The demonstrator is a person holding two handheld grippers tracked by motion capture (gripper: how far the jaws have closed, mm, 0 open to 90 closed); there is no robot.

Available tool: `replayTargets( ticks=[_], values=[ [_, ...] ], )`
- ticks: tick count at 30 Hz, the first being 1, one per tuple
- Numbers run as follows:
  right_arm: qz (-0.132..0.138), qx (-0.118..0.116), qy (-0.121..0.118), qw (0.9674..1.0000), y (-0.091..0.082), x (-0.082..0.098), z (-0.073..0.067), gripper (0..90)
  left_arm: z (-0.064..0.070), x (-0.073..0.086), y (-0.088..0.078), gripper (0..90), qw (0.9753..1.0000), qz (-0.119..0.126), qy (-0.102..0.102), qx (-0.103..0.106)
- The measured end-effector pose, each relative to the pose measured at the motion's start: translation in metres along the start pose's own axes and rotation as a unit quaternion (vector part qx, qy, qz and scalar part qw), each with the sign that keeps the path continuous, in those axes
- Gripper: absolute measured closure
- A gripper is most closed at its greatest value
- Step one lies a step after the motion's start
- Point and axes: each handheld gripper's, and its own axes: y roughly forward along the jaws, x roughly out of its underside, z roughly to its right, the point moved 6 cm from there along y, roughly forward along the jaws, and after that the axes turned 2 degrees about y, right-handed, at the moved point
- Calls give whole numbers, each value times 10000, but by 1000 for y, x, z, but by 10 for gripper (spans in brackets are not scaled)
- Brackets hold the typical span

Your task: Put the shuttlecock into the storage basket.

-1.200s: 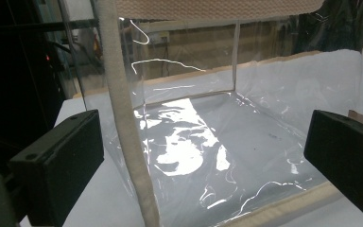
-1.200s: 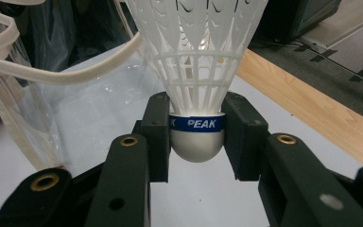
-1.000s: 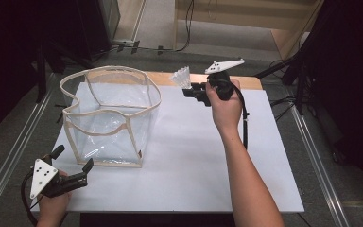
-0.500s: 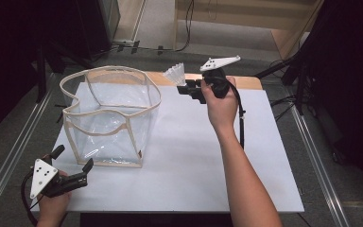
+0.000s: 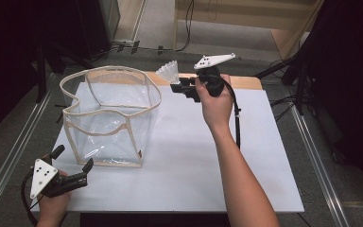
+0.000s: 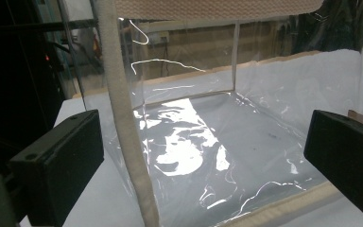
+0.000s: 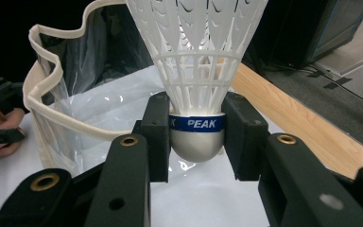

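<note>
White table (image 5: 264, 156): right gripper (image 7: 196, 137) clamps shuttlecock (image 7: 196, 71) (skirt up).

Right hand-held gripper (image 5: 177, 88) raised, jaws clamped; left hand-held gripper (image 5: 73, 166) low, jaws wide apart

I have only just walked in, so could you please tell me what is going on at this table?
A person works two handheld grippers over a white table. The right gripper is clamped on the cork base of a white plastic shuttlecock with a blue band, held in the air beside the clear plastic bag with cream fabric trim. The left gripper rests open near the bag's front corner, holding nothing.
</note>
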Motion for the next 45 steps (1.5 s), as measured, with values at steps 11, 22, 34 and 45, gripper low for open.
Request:
replayTargets(
  ticks=[11,22,34,45],
  values=[
    [46,-94,-28,9999,5,-6,-8,628,0,0,0,0,10000,-9,8,2],
    [86,-196,-75,9997,11,-11,-17,628,0,0,0,0,10000,-3,3,5],
    [98,-299,-107,9994,18,-14,-24,628,0,0,0,0,10000,-10,9,4],
    [105,-409,-102,9991,25,-15,-31,628,0,0,0,0,10000,-6,5,5]
  ],
)
